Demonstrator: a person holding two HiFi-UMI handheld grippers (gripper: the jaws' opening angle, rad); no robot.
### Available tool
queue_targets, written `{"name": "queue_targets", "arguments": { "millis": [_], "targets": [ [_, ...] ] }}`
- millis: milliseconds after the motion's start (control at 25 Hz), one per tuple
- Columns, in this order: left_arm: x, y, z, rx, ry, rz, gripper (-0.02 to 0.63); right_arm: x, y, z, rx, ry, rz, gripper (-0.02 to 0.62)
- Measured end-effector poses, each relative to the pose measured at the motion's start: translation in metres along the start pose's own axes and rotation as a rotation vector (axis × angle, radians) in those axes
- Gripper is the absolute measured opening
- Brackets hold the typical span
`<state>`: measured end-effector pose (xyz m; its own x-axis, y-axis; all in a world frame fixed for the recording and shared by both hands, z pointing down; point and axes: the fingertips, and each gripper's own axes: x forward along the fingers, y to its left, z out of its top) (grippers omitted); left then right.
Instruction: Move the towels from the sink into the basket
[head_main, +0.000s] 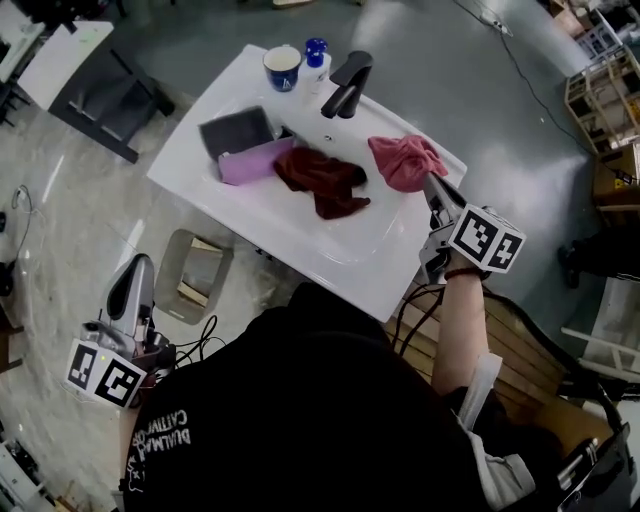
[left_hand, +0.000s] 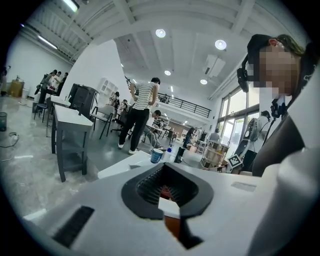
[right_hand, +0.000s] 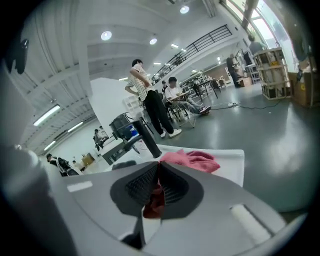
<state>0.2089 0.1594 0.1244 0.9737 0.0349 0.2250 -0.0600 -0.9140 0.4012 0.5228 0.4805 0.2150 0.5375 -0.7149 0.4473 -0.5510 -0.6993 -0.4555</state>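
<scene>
**Head view with both gripper views.** The white sink (head_main: 338, 248) stands in the upper middle of the head view, on a grey floor (head_main: 470, 80). At the sink's far edge stand the black faucet (head_main: 348, 85), a blue-rimmed cup (head_main: 282, 68) and a blue bottle (head_main: 316, 55).

Three towels lie in the sink:
- a grey towel (head_main: 237, 130) at the left;
- a lilac towel (head_main: 255, 160) touching the grey towel's near side;
- a dark red towel (head_main: 322, 180) crumpled in the middle of the basin.

The pink towel (head_main: 405, 162) is bunched over the sink's right rim, beside the faucet. The right gripper (head_main: 433, 188) has its jaws closed on this towel, and its own view shows pink cloth pinched between the ribbed pads.

The left gripper (head_main: 139, 263) is well apart from the sink, over the floor at the lower left. Its jaws meet at the tips with no towel between them. The basket (head_main: 168, 262) stands on the floor between this gripper and the sink.
</scene>
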Motion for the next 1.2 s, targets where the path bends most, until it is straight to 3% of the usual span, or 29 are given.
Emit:
{"name": "queue_targets", "arguments": {
  "millis": [160,320,480,920,1200],
  "targets": [
    [-0.035,0.012,-0.004,-0.021,-0.044,0.024,0.0,-0.011,0.041,0.008,0.017,-0.039,0.064,0.017],
    [-0.074,0.013,-0.014,0.036,-0.024,0.033,0.0,-0.026,0.091,0.004,0.03,-0.078,0.135,0.017],
    [-0.13,0.025,-0.016,-0.007,-0.074,0.068,0.0,-0.039,0.147,-0.008,0.027,-0.096,0.212,0.017],
    [-0.277,0.061,-0.028,-0.065,-0.187,0.202,0.0,-0.063,0.316,-0.073,-0.088,-0.025,0.451,0.017],
    [-0.364,0.081,-0.041,-0.092,-0.262,0.305,0.0,-0.062,0.396,-0.114,-0.149,0.04,0.562,0.017]
  ]
}}
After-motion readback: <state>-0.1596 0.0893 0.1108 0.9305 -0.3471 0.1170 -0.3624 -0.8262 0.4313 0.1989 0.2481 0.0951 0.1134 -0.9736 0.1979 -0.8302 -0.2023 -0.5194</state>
